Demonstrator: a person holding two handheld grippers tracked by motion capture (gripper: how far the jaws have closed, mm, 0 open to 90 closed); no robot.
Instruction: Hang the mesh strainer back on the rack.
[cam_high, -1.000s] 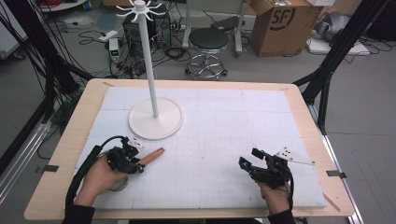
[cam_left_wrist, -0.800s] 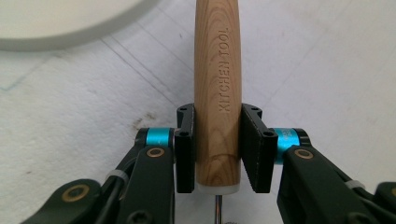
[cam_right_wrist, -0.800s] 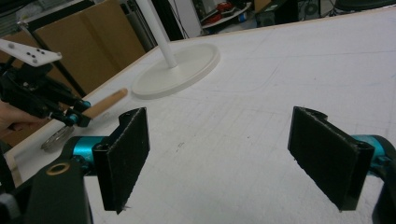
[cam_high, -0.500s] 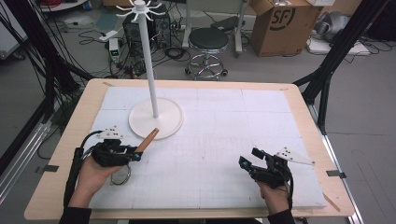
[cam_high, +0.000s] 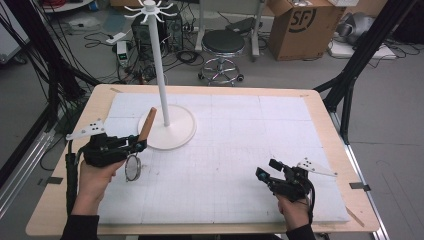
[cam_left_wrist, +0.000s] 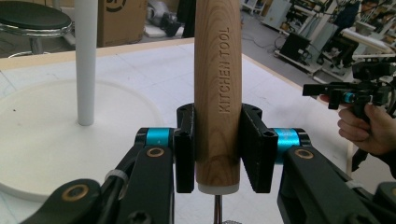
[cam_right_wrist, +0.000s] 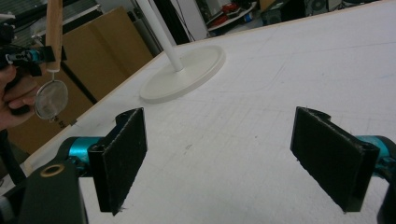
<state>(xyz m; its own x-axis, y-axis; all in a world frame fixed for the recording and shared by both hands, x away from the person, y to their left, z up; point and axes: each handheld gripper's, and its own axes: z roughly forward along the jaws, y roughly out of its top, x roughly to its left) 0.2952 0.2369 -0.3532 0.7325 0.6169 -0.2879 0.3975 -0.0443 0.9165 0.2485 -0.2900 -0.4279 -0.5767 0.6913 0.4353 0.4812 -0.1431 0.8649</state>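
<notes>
My left gripper (cam_high: 136, 146) (cam_left_wrist: 217, 149) is shut on the wooden handle (cam_high: 147, 123) (cam_left_wrist: 218, 84) of a small mesh strainer (cam_high: 133, 168) (cam_right_wrist: 50, 99). The handle, stamped KITCHEN TOOL, points up and the round mesh head hangs below the jaws, lifted off the mat. It is just left of the round base (cam_high: 171, 131) (cam_left_wrist: 42, 140) of a white stand whose pole (cam_high: 158, 65) (cam_left_wrist: 86, 60) carries hooks at the top. My right gripper (cam_high: 265, 176) (cam_right_wrist: 233, 163) rests low at the front right of the mat, jaws wide apart with nothing between them.
A white mat (cam_high: 240, 145) covers the wooden table (cam_high: 330, 125). Behind the table stand a round stool (cam_high: 223, 45), a cardboard box (cam_high: 295, 20) and cables on the floor. Black frame legs (cam_high: 360, 55) rise at both sides.
My left gripper has lifted the strainer from lying on the mat, turned its handle upright and carried it toward the stand's base. The right gripper has stayed put.
</notes>
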